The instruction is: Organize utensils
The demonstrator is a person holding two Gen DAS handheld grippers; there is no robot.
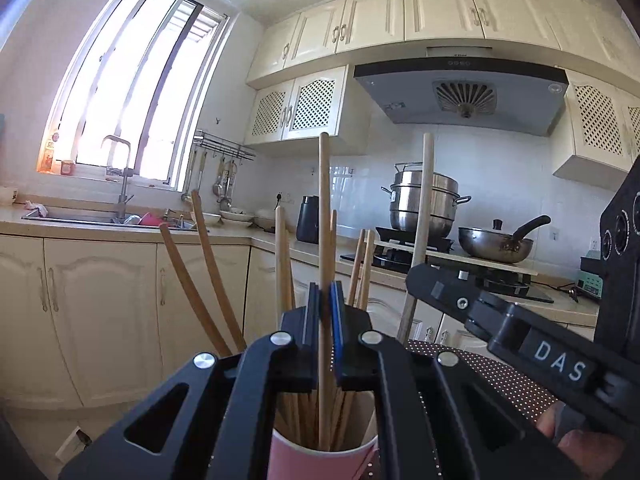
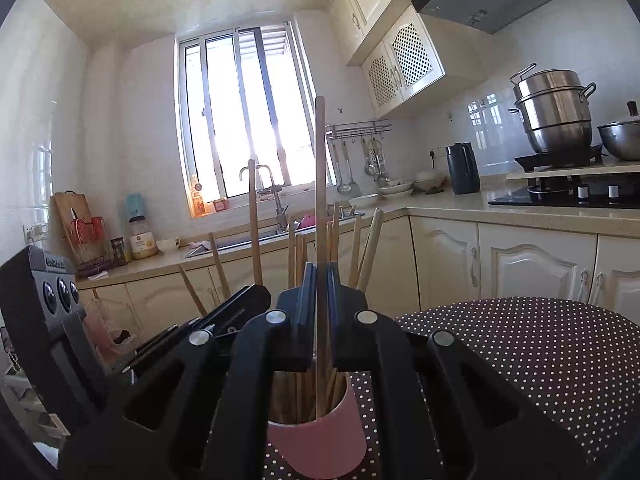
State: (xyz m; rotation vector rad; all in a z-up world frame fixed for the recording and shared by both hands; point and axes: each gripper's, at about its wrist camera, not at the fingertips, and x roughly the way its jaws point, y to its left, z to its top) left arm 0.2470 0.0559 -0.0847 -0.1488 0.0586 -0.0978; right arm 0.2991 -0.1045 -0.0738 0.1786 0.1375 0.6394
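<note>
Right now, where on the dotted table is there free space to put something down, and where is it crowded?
The dotted tablecloth looks bare to the right of the pink cup, out to the table's round edge. It is crowded at the cup: both the left gripper and right gripper are above it, each shut on a chopstick, with other chopsticks inside.

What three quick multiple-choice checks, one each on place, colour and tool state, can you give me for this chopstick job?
1. Where does the cup stand?
A. In the sink
B. On the dotted tablecloth
C. On the stove

2. What colour is the cup?
A. Pink
B. Green
C. Black

3. What is the left tool doing?
A. Hanging wide open
B. Gripping the cup's rim
C. Closed on an upright chopstick

Key: 1 B, white-dotted dark cloth surrounds its base. 2 A, its wall shows pink in both views. 3 C, the blue pads pinch the stick above the cup; the right tool likewise clamps a chopstick.
</note>
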